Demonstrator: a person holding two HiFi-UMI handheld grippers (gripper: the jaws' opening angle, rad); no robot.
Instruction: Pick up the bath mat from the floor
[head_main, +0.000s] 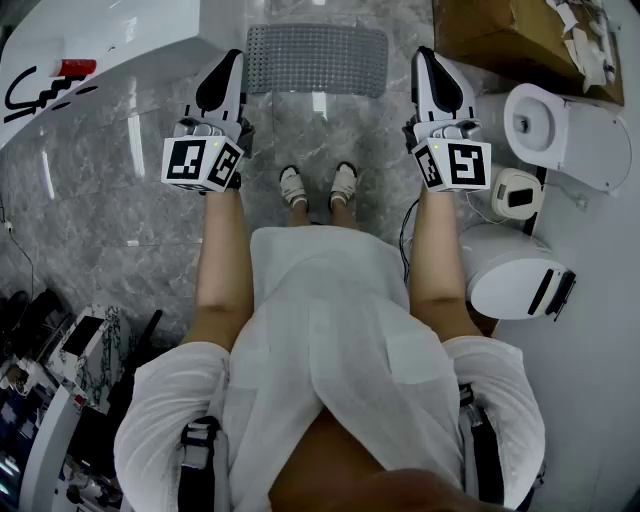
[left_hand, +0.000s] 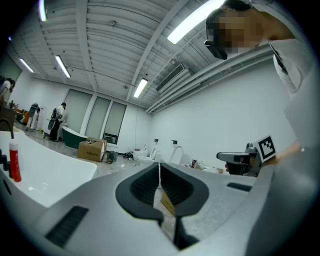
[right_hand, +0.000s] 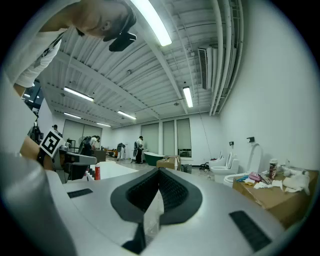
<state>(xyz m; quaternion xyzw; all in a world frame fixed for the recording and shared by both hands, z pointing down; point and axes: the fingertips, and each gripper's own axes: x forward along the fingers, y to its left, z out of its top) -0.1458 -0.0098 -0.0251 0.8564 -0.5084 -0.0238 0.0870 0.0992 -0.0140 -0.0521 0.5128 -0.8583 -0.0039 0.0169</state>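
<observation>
Marble floor (head_main: 120, 200) holds the bath mat (head_main: 317, 58) — left gripper (head_main: 233, 56) and right gripper (head_main: 425, 52) hover, jaws closed, empty.

Bright, even light falls from long ceiling tubes (right_hand: 152, 22), throwing white glare streaks on the glossy floor (head_main: 100, 200). Shadows are soft. Both gripper views bulge fisheye-fashion, black at the corners.

One grey bath mat (head_main: 317, 58) is lying at the top centre. Two grippers are showing beside it: the left gripper (head_main: 234, 60) and the right gripper (head_main: 425, 58). Two sandalled feet (head_main: 292, 186) are standing mid-frame. One cardboard box (head_main: 500, 35) is sitting upper right, with one open toilet (head_main: 560, 125) beneath it.
</observation>
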